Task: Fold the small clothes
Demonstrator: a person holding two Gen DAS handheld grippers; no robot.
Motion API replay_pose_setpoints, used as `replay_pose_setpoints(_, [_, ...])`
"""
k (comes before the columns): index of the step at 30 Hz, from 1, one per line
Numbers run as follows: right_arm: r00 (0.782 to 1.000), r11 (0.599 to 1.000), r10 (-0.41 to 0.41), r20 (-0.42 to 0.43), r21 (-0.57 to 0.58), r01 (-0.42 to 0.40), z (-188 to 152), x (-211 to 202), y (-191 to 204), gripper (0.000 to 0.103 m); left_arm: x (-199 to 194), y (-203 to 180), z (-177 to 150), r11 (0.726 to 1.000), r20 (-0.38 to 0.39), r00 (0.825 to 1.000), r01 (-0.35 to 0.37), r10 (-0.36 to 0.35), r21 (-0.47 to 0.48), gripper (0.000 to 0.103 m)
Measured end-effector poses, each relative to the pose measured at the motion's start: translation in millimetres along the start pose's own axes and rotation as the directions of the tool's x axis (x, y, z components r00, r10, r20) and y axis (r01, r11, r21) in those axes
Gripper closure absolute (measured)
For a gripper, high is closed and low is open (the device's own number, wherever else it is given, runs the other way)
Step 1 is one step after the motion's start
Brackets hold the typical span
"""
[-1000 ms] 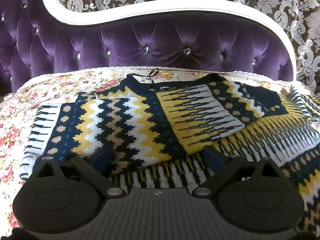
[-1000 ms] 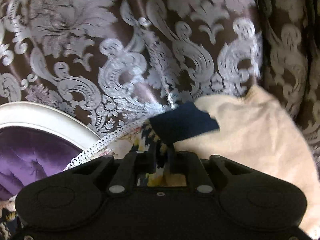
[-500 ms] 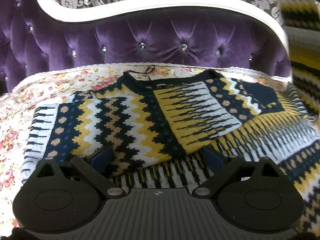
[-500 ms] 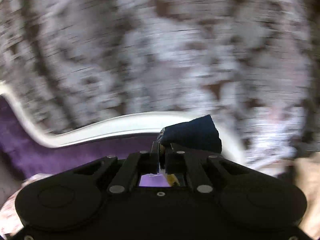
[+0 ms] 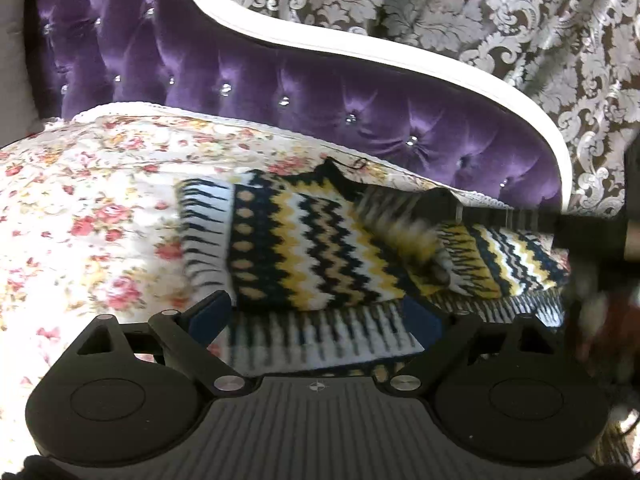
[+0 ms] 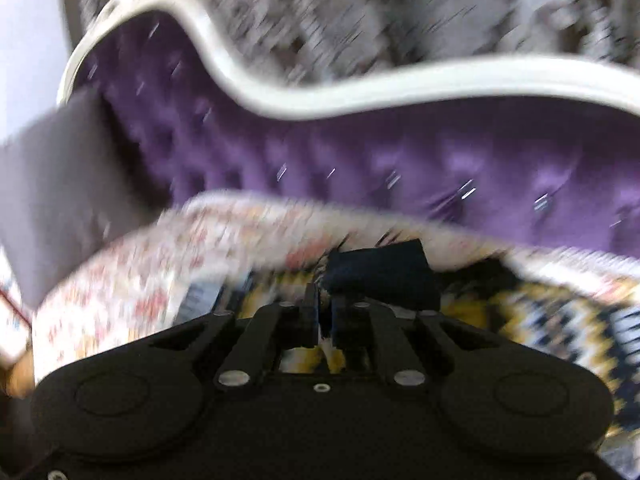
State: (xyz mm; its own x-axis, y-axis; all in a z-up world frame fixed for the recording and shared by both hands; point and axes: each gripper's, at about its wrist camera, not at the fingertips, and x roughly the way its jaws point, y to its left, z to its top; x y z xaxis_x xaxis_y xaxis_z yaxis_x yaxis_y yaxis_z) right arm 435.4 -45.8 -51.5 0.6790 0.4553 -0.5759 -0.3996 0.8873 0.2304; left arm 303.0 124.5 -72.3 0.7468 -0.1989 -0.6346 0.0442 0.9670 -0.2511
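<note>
Floral bedspread [image 5: 80, 208] takes the left side, with the purple tufted headboard [image 5: 320, 92] behind it and a patterned curtain [image 5: 500, 12] beyond. The sweater [image 5: 312, 248], yellow, black and white zigzag knit, lies flat on the bedspread, centre to right, partly folded. It looks spread flat so each fold can land square.

The left gripper [image 5: 320, 320] sits low over the sweater's near hem, fingers spread wide on either side of the striped band and pinching nothing, so it is released. Probably parked there to pin or catch the hem for the next fold.

To the right in the left wrist view, a blurred flap of sweater is mid-air over the body, with a dark blurred arm shape at the far right edge. I judge it a sleeve or side panel being carried across to the middle.

The right gripper [image 6: 325, 312] has its fingers nearly together with a thin strip of knit between them, and the jaws are just starting to open. Likely letting the flap drop. Whether the pads still press the cloth cannot be told through the blur.

The left wrist view alone shows the sweater's whole layout and the flap. The right wrist view alone shows the narrow finger gap, plus a grey panel [image 6: 52, 184] at far left.
</note>
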Motion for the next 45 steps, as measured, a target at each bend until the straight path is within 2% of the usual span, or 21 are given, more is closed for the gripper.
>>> replay_pose_setpoints(1, [1.0, 1.0, 0.006, -0.007, -0.015, -0.006, -6.0, 1.7, 4.6, 0.084, -1.1, 2.8, 2.0, 1.0, -0.001, 1.0, 0.001, -0.001, -0.001, 0.01])
replay_pose_setpoints(2, [1.0, 1.0, 0.008, -0.012, -0.029, -0.008, -12.9, 1.2, 5.1, 0.079, -1.4, 3.8, 4.0, 1.0, 0.0, 1.0, 0.002, -0.002, -0.002, 0.01])
replay_pose_setpoints(3, [1.0, 0.999, 0.005, -0.01, -0.037, -0.005, -14.9, -0.6, 7.0, 0.066, -1.4, 4.3, 6.2, 1.0, 0.002, 1.0, 0.003, -0.003, -0.004, 0.01])
replay_pose_setpoints(5, [1.0, 0.999, 0.004, 0.01, -0.04, -0.003, -21.5, -15.0, -1.4, 0.049, 1.3, 2.3, 11.4, 1.0, -0.003, 1.0, 0.014, -0.014, -0.007, 0.01])
replay_pose_setpoints(11, [0.996, 0.996, -0.085, 0.027, -0.006, 0.086, -41.2, -52.7, -38.2, 0.048, 10.0, -17.5, 23.3, 0.998, -0.01, 0.998, 0.057, -0.058, -0.025, 0.01])
replay_pose_setpoints(19, [0.976, 0.977, -0.21, -0.054, 0.036, 0.212, -83.6, -62.7, -81.2, 0.048, 33.2, -70.5, 30.4, 0.992, -0.001, 1.0, -0.007, 0.007, 0.126, 0.01])
replay_pose_setpoints(22, [0.975, 0.976, -0.219, -0.031, 0.003, 0.22, -95.5, -66.3, -79.4, 0.048, 44.7, -79.8, 30.2, 0.991, -0.014, 1.0, -0.009, 0.011, 0.136, 0.01])
replay_pose_setpoints(25, [0.977, 0.977, -0.213, -0.017, -0.004, 0.213, -99.5, -65.8, -76.1, 0.043, 53.5, -90.7, 28.8, 0.987, -0.025, 1.0, -0.008, 0.013, 0.161, 0.01])
replay_pose_setpoints(30, [0.976, 0.975, -0.215, -0.018, -0.057, 0.213, -102.4, -61.5, -66.3, 0.034, 77.2, -99.3, 29.6, 0.98, -0.031, 0.995, -0.09, 0.097, 0.176, 0.011])
replay_pose_setpoints(32, [0.977, 0.976, -0.211, -0.016, -0.053, 0.21, -102.4, -61.5, -68.0, 0.034, 83.7, -99.2, 31.1, 0.977, -0.026, 0.991, -0.121, 0.128, 0.175, 0.02])
replay_pose_setpoints(36, [0.98, 0.98, -0.196, -0.011, -0.033, 0.196, -103.0, -61.9, -72.5, 0.033, 94.4, -101.8, 31.5, 0.968, -0.049, 0.984, -0.159, 0.171, 0.193, 0.026])
replay_pose_setpoints(39, [0.982, 0.981, -0.191, -0.005, -0.028, 0.191, -104.6, -62.8, -73.4, 0.033, 101.5, -99.5, 31.2, 0.965, -0.082, 0.974, -0.192, 0.209, 0.181, 0.049])
replay_pose_setpoints(41, [0.983, 0.982, -0.186, -0.001, -0.019, 0.186, -105.4, -64.2, -75.1, 0.033, 101.6, -95.9, 33.1, 0.968, -0.089, 0.974, -0.194, 0.21, 0.157, 0.08])
replay_pose_setpoints(44, [0.983, 0.983, -0.185, -0.002, -0.019, 0.185, -104.8, -63.5, -75.3, 0.033, 90.2, -95.2, 41.0, 0.963, -0.05, 0.969, -0.232, 0.24, 0.135, 0.094])
replay_pose_setpoints(45, [0.983, 0.983, -0.185, -0.002, -0.019, 0.185, -104.6, -63.3, -75.2, 0.033, 79.8, -93.1, 43.9, 0.967, -0.031, 0.972, -0.226, 0.231, 0.118, 0.094])
